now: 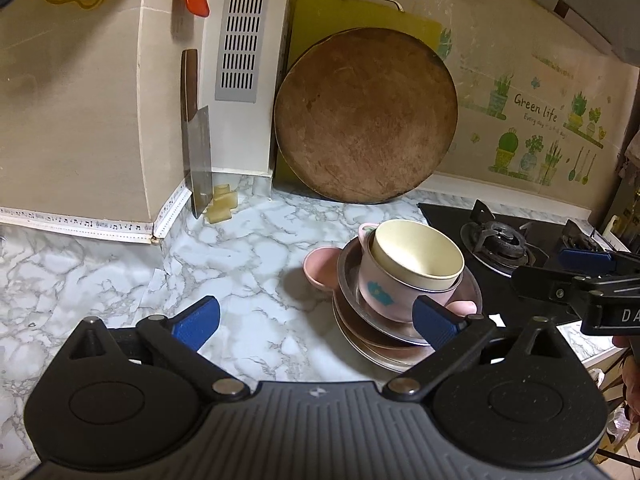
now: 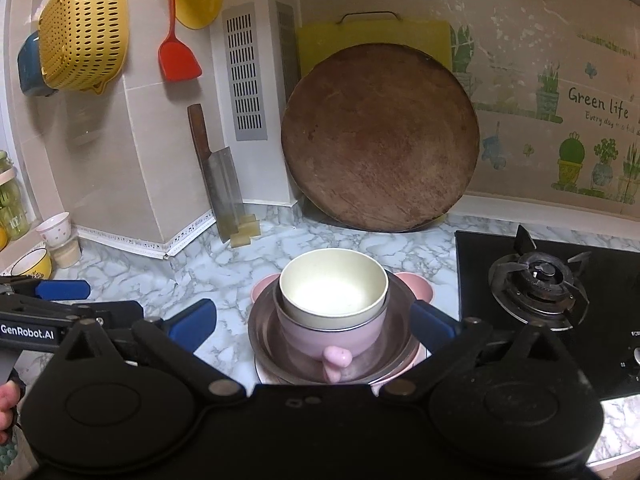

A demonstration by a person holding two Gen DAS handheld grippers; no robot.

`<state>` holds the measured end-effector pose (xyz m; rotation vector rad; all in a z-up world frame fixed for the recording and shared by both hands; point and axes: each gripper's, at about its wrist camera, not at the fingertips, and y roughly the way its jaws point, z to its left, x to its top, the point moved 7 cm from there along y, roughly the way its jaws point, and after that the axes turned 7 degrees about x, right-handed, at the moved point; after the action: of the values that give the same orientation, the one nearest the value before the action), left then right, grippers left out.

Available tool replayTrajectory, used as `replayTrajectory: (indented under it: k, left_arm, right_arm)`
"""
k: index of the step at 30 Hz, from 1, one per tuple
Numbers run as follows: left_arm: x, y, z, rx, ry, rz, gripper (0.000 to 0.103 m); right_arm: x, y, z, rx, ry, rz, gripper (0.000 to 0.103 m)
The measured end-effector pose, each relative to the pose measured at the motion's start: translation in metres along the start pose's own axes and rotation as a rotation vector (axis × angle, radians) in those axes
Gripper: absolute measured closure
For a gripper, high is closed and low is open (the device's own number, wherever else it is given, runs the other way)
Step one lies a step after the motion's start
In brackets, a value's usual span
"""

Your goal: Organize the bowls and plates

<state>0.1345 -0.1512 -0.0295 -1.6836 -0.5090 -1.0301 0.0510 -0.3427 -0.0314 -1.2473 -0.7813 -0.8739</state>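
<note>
Plainly, both grippers stand wide apart with nothing between their pads. The left gripper (image 1: 316, 322) hovers just left of the stack (image 1: 404, 304), its right pad (image 1: 434, 322) near the metal rim; the right gripper (image 2: 312, 322) straddles the stack from the front, pads clear of it. Within the stack, a cream bowl (image 2: 334, 290) nests in a pink cup (image 2: 330, 334), which sits in metal plates (image 2: 264, 334) over a pink dish (image 1: 320, 266). Behind the stack a round board (image 2: 380, 138) leans on the wall; a stove (image 2: 540, 280) lies right of the stack, a cleaver (image 2: 222, 184) back-left.
</note>
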Motion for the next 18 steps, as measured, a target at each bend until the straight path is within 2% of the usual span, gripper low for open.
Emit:
replayTrajectory:
  k: [3, 18]
  left_arm:
    - [0.000, -0.005, -0.003, -0.016, 0.001, 0.001, 0.000]
    - [0.002, -0.017, -0.009, -0.008, 0.014, -0.022, 0.000]
  right_arm:
    - [0.000, -0.003, 0.002, 0.002, 0.003, 0.001, 0.000]
    - [0.002, -0.006, 0.009, 0.027, -0.007, 0.009, 0.000]
